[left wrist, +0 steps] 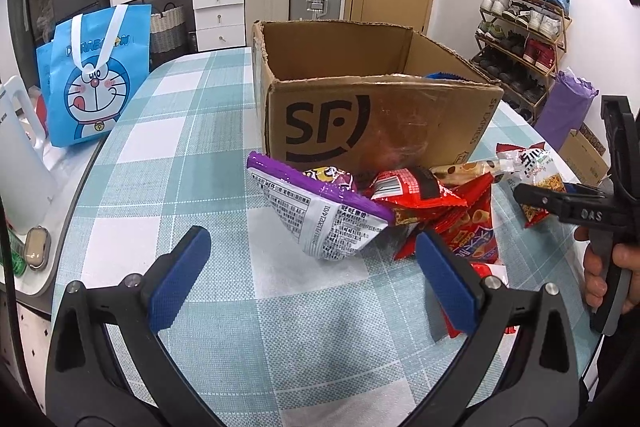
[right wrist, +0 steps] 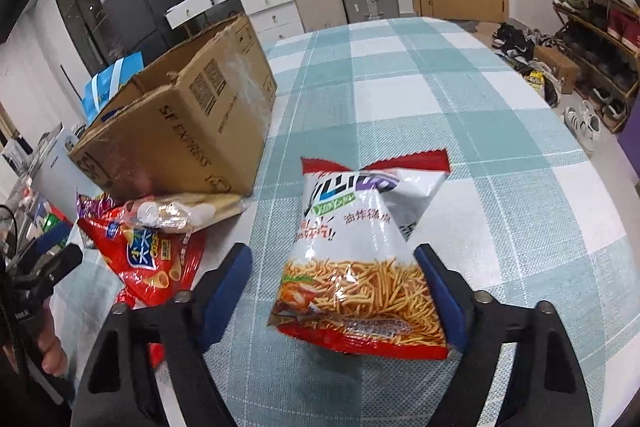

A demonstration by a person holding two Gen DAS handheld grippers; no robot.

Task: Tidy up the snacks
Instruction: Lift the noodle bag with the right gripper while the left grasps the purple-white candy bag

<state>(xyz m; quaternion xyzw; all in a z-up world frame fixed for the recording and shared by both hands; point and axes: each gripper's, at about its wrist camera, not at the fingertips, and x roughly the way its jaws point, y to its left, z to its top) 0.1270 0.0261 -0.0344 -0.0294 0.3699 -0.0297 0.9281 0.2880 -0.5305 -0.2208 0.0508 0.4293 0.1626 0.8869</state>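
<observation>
Right now I am looking across the tabletop point(right wrist: 460, 99), its teal-and-white checked cloth lying under everything. Sitting on it is the open cardboard box point(left wrist: 380, 115) marked SF, standing upright with its top open and something blue just peeking over its far rim. Spilling against the box's front wall is the pile of snacks: a purple-and-white bag point(left wrist: 320, 211) leaning nearest my left side, a red bag of cone snacks point(right wrist: 160, 263) lying just beside it, and a pale packet of biscuit sticks point(right wrist: 188, 211) resting against the base of the box. Apart from that pile, on the open cloth, the white-and-red noodle-snack bag point(right wrist: 360, 267) is sitting between the blue pads of my right gripper point(right wrist: 340, 291); the right pad is touching its edge, while on the left a gap is showing, so the jaws are standing about half open and not pinching it. My left gripper point(left wrist: 308, 279) is hovering wide open over bare cloth, holding nothing, just short of the purple-and-white bag.
</observation>
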